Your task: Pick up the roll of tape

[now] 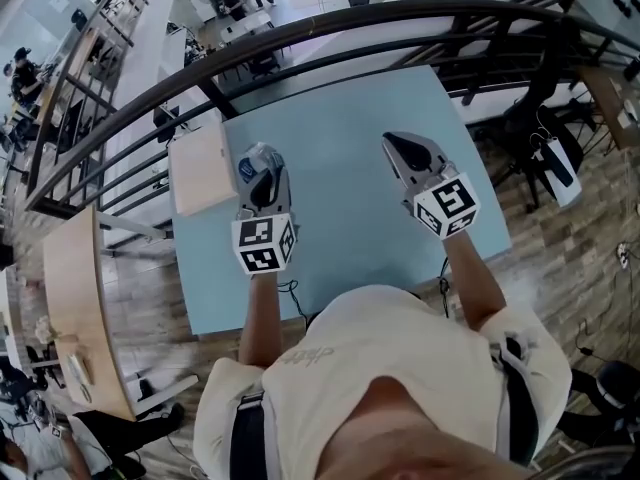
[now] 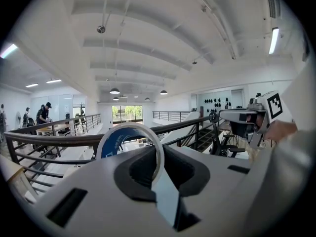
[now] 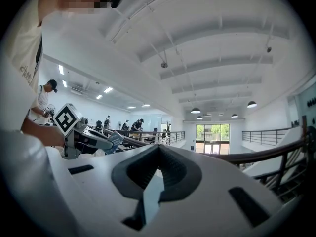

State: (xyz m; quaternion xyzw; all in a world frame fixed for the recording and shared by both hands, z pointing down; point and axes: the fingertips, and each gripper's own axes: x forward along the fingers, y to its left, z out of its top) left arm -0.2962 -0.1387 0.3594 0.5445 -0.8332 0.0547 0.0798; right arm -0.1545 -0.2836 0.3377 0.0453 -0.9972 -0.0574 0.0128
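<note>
Person seen from above, standing at a pale blue table (image 1: 340, 218) beside a dark railing (image 1: 300, 28), with 1 two-jaw gripper in each hand.

At far left, a flat wooden board (image 1: 200, 176) lies on the table's left edge, just beside the left gripper (image 1: 262, 168).

Next comes the left gripper, pointing away from the person and slightly down. It is clenched on the roll of tape (image 1: 252, 166), a white ring with a blue core. In the left gripper view the roll of tape (image 2: 113, 144) stands on edge between the jaws, its lower rim sunk into the dark hollow of the left gripper (image 2: 148, 154). The ring's open centre seems to face sideways, across the jaws, though the wide lens makes the exact angle hard to judge. The roll looks lifted clear of the table, so the pickup itself appears done.

Bare table lies between the 2 grippers.

At right, well apart from the roll, the right gripper (image 1: 398, 150) points level and away from the person. In its own view the tips of the right gripper (image 3: 158, 149) meet, with nothing between them.

The roll lies inside the left jaws and to the left of the right gripper, so the left hand alone governs whatever comes next. Any slackening there would drop the ring onto the table below.
</note>
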